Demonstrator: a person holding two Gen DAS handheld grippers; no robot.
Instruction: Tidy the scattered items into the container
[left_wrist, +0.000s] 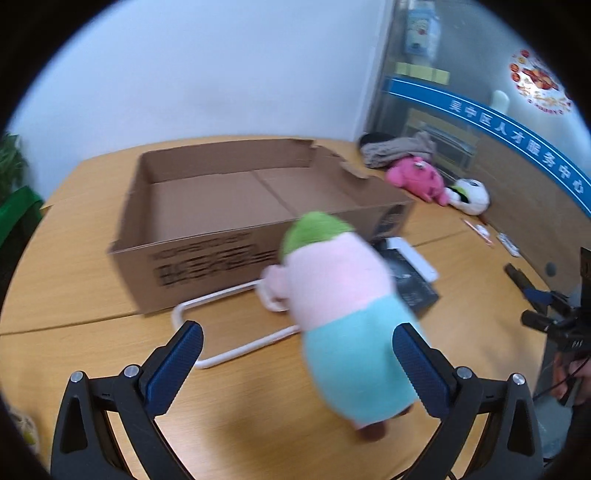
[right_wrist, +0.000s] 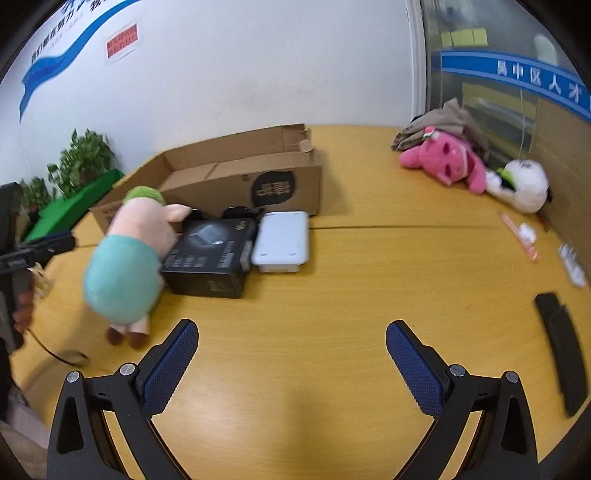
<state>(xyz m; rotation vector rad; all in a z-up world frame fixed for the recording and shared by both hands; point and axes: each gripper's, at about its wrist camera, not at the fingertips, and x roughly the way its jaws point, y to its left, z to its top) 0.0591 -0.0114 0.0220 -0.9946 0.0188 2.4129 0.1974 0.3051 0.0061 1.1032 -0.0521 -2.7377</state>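
Observation:
A plush doll (left_wrist: 343, 317) with a green cap, pink body and teal bottom stands tilted on the wooden table, blurred, just in front of my open left gripper (left_wrist: 297, 363); its lower part lies between the right finger and the middle of the gap, untouched by the pads as far as I can tell. The same plush doll (right_wrist: 127, 266) shows at the left of the right wrist view. Behind it sits the open, empty cardboard box (left_wrist: 236, 206), (right_wrist: 236, 173). My right gripper (right_wrist: 291, 360) is open over bare table, holding nothing.
A white wire frame (left_wrist: 229, 325) lies before the box. A black carton (right_wrist: 210, 254) and a white flat case (right_wrist: 282, 242) rest beside the box. A pink plush (right_wrist: 447, 158), a white plush (right_wrist: 524, 184), folded cloth (right_wrist: 443, 122) and a black bar (right_wrist: 561, 347) sit at the right.

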